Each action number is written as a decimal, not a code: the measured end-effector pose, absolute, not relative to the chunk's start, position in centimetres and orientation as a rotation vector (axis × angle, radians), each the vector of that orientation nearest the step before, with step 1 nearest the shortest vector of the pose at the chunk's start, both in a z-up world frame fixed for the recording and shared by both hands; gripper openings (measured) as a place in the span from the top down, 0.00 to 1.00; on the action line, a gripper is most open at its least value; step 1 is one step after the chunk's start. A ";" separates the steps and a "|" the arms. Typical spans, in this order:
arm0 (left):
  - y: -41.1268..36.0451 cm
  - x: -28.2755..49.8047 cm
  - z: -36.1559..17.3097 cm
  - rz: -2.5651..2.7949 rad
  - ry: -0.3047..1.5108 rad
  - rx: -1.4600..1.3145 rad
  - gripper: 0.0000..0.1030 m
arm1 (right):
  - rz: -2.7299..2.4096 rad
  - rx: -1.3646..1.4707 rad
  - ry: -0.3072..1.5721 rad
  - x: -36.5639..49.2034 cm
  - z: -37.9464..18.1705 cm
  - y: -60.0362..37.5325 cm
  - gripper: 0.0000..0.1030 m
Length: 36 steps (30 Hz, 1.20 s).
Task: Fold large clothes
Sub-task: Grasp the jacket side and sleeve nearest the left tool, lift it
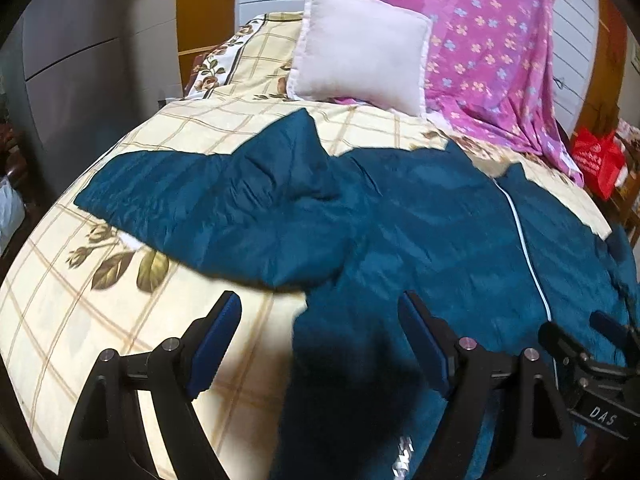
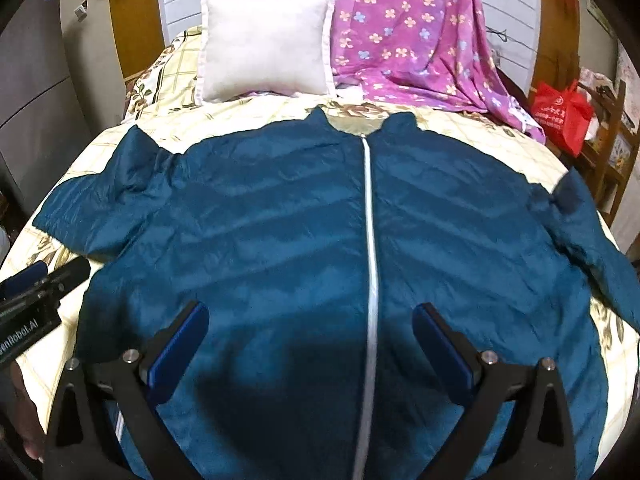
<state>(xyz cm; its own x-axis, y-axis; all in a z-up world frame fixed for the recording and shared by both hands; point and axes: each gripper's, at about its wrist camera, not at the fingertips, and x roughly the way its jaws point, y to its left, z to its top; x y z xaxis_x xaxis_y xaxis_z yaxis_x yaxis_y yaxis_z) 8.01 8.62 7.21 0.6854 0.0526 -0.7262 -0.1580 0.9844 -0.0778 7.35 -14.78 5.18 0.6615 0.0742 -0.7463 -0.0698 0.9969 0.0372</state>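
Left wrist view: your left gripper (image 1: 320, 322) sits nearest, jaws apart with nothing between them, hovering over the bed (image 1: 60, 304) where the teal jacket (image 1: 420, 232) meets the checked bedspread. One sleeve (image 1: 192, 196) lies spread to the left. Your right gripper (image 1: 600, 344) shows at the lower right edge. A white pillow (image 1: 360, 48) leans beside a pink floral sheet (image 1: 488, 40).

Right wrist view: your right gripper (image 2: 312, 336) has its jaws wide and empty above the jacket front, which lies flat, white zipper (image 2: 370, 240) closed. Your left gripper (image 2: 44, 280) shows at the left edge.
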 end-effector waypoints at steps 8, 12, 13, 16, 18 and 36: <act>11.1 11.0 7.3 0.145 0.806 -0.133 0.73 | 0.105 0.055 0.911 11.4 4.0 -13.9 0.00; 12.3 11.6 7.2 0.167 0.800 -0.111 0.73 | 0.118 0.079 0.916 13.1 3.6 -14.1 0.00; 12.7 11.7 7.0 0.174 0.806 -0.115 0.73 | 0.126 0.078 0.916 13.6 3.4 -14.0 0.00; 13.9 11.8 6.7 0.186 0.821 -0.141 0.73 | 0.146 0.085 0.955 15.0 2.9 -14.2 0.00; 14.6 11.8 6.7 0.200 0.813 -0.145 0.73 | 0.157 0.117 0.979 15.6 2.5 -14.6 0.00; 21.4 13.1 6.5 0.334 0.792 -0.187 0.73 | 0.118 -0.015 0.909 15.2 3.1 -13.8 0.00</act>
<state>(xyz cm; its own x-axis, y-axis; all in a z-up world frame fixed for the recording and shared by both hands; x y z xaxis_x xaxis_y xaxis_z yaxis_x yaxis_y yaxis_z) 13.08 21.43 6.50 0.6536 0.2225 -0.7234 -0.3617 0.9314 -0.0403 15.15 -13.79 3.13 0.6084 0.0956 -0.7878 -0.1082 0.9934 0.0370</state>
